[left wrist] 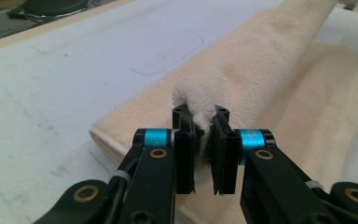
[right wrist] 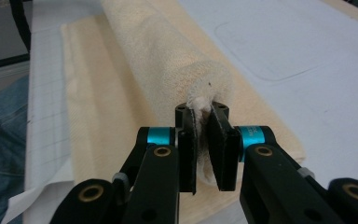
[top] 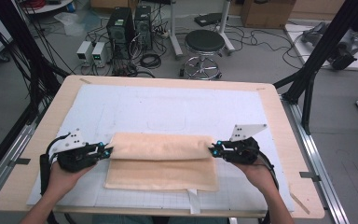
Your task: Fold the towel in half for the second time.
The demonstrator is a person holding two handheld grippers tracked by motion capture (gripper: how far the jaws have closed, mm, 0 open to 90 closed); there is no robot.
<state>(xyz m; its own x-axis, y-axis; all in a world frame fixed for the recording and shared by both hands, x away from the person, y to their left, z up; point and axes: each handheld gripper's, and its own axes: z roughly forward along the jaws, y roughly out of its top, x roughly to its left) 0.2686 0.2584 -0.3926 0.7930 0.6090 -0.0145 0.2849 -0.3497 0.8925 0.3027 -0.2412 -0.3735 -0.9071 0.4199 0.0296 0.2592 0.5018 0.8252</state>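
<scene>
Pinching the soft, floppy towel (top: 161, 158) at its roll's left and right ends, left gripper (top: 106, 150) and right gripper (top: 213, 149) were clamped on light terry that looked likely to sag mid-span.

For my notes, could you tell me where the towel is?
In the high view, the towel lies on the white mat near the table's front edge, pinched between the left gripper and right gripper.

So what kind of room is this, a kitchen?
More likely a lab or workshop. Behind the table stand computer towers with cables across the floor, a stool, and black frame bars. The towel looks like test material.
</scene>
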